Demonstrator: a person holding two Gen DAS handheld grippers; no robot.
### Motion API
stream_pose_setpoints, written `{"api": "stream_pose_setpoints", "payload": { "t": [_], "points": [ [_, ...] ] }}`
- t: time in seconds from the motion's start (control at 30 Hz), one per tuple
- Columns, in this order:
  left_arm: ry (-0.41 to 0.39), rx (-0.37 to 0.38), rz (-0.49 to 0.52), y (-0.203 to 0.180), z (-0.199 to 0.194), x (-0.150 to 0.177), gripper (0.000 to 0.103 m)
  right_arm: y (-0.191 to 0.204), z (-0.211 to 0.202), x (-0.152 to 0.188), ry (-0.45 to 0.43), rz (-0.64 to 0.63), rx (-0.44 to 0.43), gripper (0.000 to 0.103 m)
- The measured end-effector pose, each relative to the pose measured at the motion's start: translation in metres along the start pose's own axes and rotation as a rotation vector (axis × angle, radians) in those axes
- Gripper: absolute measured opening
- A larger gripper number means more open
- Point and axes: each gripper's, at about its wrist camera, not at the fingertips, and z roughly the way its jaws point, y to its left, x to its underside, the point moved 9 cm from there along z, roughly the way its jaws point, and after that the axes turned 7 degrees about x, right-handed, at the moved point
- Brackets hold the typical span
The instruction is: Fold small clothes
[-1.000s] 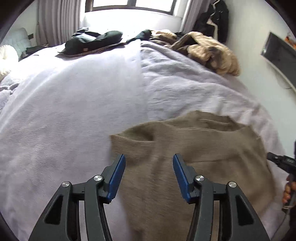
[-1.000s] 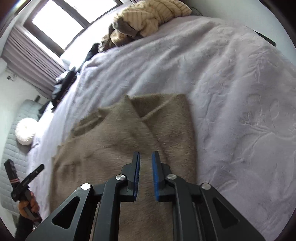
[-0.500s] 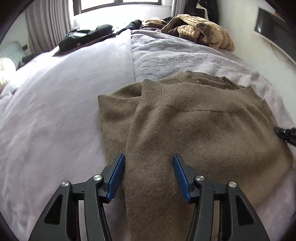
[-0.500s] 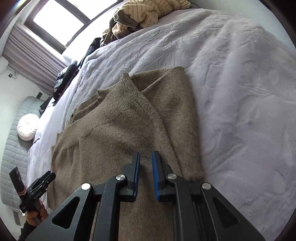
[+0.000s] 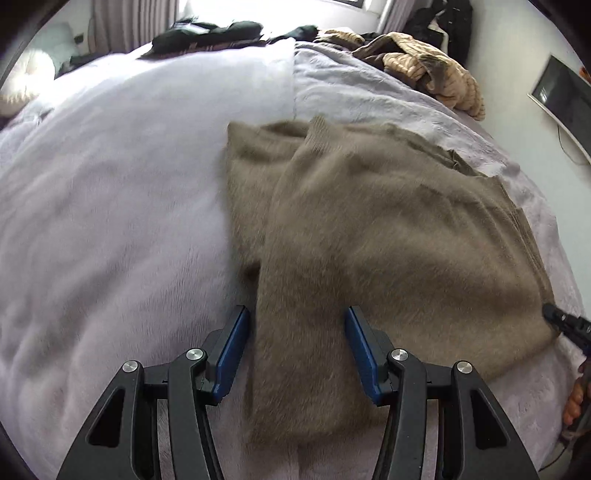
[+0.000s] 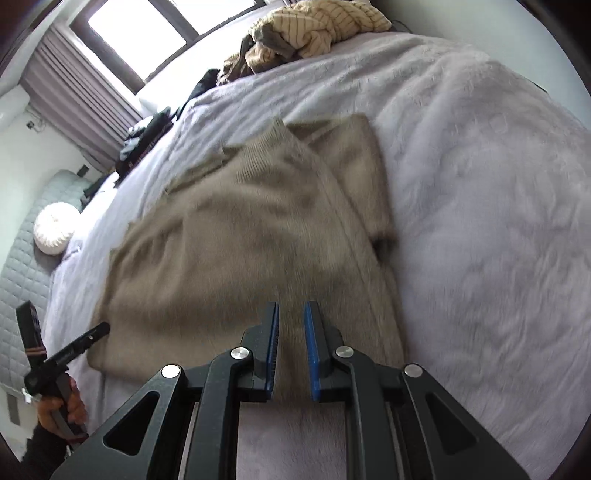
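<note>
A fuzzy brown knit sweater (image 5: 388,236) lies flat on the pale lilac bed cover, with one sleeve folded lengthwise over its body. It also shows in the right wrist view (image 6: 251,229). My left gripper (image 5: 295,347) is open and empty, its blue pads on either side of the folded sleeve's near end, just above it. My right gripper (image 6: 291,343) hovers over the sweater's near edge with its jaws a narrow gap apart and nothing between them. Its tip shows at the right edge of the left wrist view (image 5: 565,325).
A heap of tan and striped clothes (image 5: 424,70) lies at the bed's far right, and dark clothes (image 5: 207,35) lie by the window. A round white cushion (image 6: 55,229) sits at the headboard. A wall screen (image 5: 561,99) hangs to the right. The bed cover (image 5: 110,206) spreads wide on the left.
Both grippers have drawn back toward the near edge of the sweater, so it looks smaller and farther. The left stays open; the right jaws keep the same narrow gap.
</note>
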Motion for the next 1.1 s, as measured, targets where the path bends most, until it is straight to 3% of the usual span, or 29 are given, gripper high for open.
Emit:
{"api": "stream_pose_setpoints", "payload": {
  "t": [0.3,0.37,0.47,0.67,0.83,1.1],
  "points": [
    [-0.026,0.000,-0.028,0.004,-0.008,0.016,0.056,-0.001,0.002,0.007,-0.047,-0.007,0.019,0.016],
    [-0.031,-0.001,-0.050,0.007,-0.010,0.019,0.067,-0.001,0.000,0.009,-0.047,-0.002,0.022,0.016],
    [-0.034,0.000,-0.053,0.007,-0.014,0.023,0.067,-0.001,-0.005,0.011,-0.046,0.012,0.020,0.018],
    [-0.037,0.007,-0.065,0.007,-0.025,0.030,0.067,0.002,-0.019,0.019,-0.051,0.028,0.024,0.026],
    [-0.041,0.017,-0.046,0.002,-0.036,0.037,0.067,0.007,-0.033,0.025,-0.050,0.040,0.008,0.041],
    [-0.077,0.039,-0.014,-0.016,-0.060,0.038,0.067,0.021,-0.053,0.033,-0.048,0.036,-0.016,0.047]
  ]
}}
